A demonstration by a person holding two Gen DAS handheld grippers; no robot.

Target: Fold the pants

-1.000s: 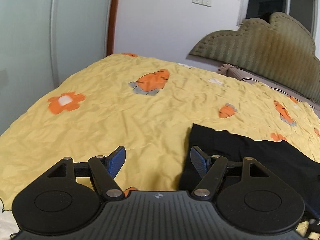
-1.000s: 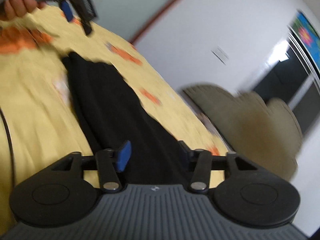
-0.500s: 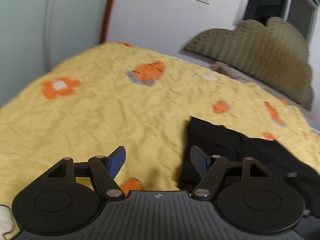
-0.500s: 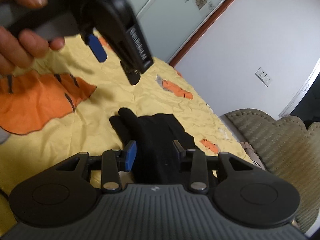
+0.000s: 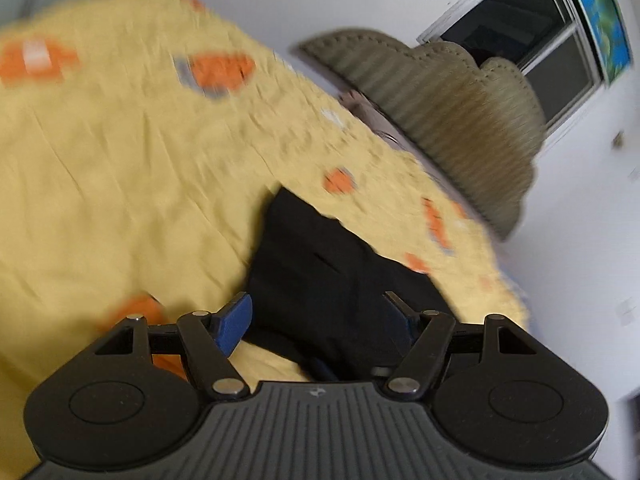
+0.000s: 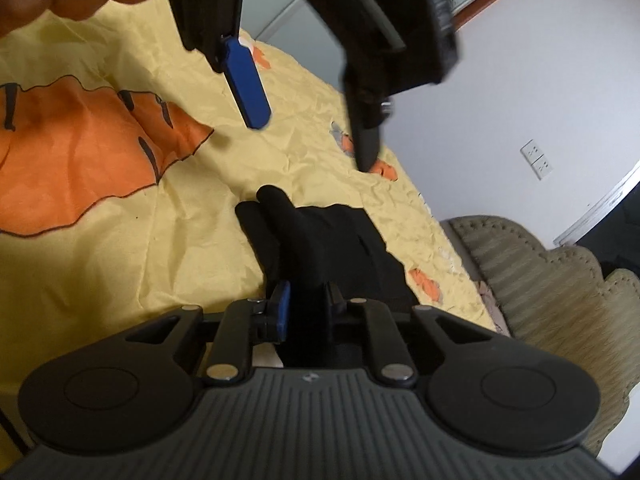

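No words or numbers can be read anywhere; only a small moulded emblem (image 6: 308, 377) sits at twelve o'clock on each gripper's ribbed body.

1. A wrinkled yellow bedsheet (image 6: 120, 272) printed with orange carrots covers the bed.
2. A scalloped olive-green ribbed headboard (image 5: 452, 112) stands against the white wall.
3. A white double wall socket (image 6: 538, 159) sits above it.

Both grippers are showing black ribbed housings with round discs. The right gripper (image 6: 307, 300) and left gripper (image 5: 322, 316) are wearing blue pads (image 6: 248, 80) and silver screws (image 5: 226, 385).
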